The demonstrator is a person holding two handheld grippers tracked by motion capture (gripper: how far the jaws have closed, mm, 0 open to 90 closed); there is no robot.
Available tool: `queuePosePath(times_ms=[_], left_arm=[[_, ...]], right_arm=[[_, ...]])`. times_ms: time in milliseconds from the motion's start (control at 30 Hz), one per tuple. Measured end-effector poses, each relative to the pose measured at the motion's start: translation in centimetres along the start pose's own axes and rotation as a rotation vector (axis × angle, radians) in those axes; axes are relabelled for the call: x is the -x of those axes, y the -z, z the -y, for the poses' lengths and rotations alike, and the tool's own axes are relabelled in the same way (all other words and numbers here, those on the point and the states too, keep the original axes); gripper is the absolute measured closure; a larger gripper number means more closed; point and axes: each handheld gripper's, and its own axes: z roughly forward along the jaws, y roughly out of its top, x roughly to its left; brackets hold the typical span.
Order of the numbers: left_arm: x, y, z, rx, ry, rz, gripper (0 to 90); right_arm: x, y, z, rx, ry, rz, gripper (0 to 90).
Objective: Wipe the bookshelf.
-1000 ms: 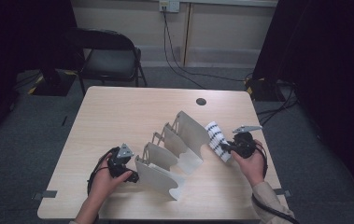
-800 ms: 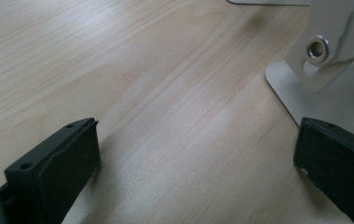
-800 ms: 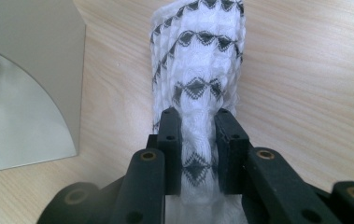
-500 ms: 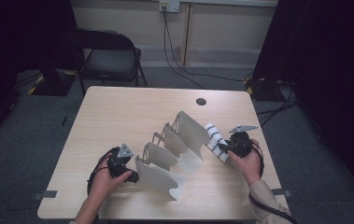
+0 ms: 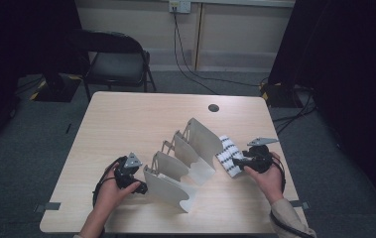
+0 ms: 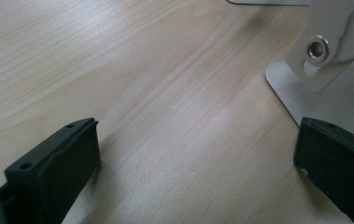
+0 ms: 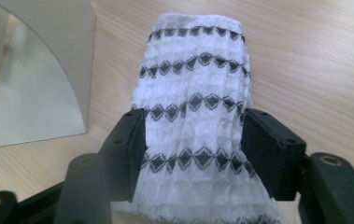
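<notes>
A white cloth with black diamond stripes [image 5: 229,154] lies folded on the wooden table [image 5: 141,119], just right of a white rack of curved upright plates [image 5: 185,158]. My right gripper [image 5: 239,161] reaches it from the right. In the right gripper view the cloth [image 7: 195,93] sits between the jaws of that gripper [image 7: 191,149], which have just been opening; the pads stand at its sides without squeezing it. My left gripper [image 5: 138,186] rests at the rack's near left end. In its own view the left gripper [image 6: 193,154] is wide open over bare wood, with the rack's base [image 6: 333,79] by one jaw.
A black folding chair [image 5: 113,62] stands behind the table's far left. A small dark round cap [image 5: 214,107] sits in the tabletop near the far edge. Cables run over the floor at the back and right. One rack plate [image 7: 39,79] stands close beside the cloth.
The right gripper's jaws have spread apart around the cloth, and the hand shifted slightly. The left hand and the rack have stayed still.
</notes>
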Motion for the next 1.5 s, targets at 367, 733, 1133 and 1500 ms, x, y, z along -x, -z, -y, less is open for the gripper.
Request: queuePosePath(times_ms=[367,733,1133,1500], left_arm=[[0.0,0.0,0.0,0.0,0.0,0.0,0.0],[0.0,0.0,0.0,0.0,0.0,0.0,0.0],[0.0,0.0,0.0,0.0,0.0,0.0,0.0],[0.0,0.0,0.0,0.0,0.0,0.0,0.0]], right_arm=[[-0.4,2.0,1.6,0.014,0.019,-0.014,33.1],[-0.3,3.4,3.8,0.014,0.018,-0.01,28.2],[-0.7,4.1,6.1,0.004,0.026,-0.012,25.4],[-0.6,4.3,8.4,-0.006,0.015,-0.006,21.4]])
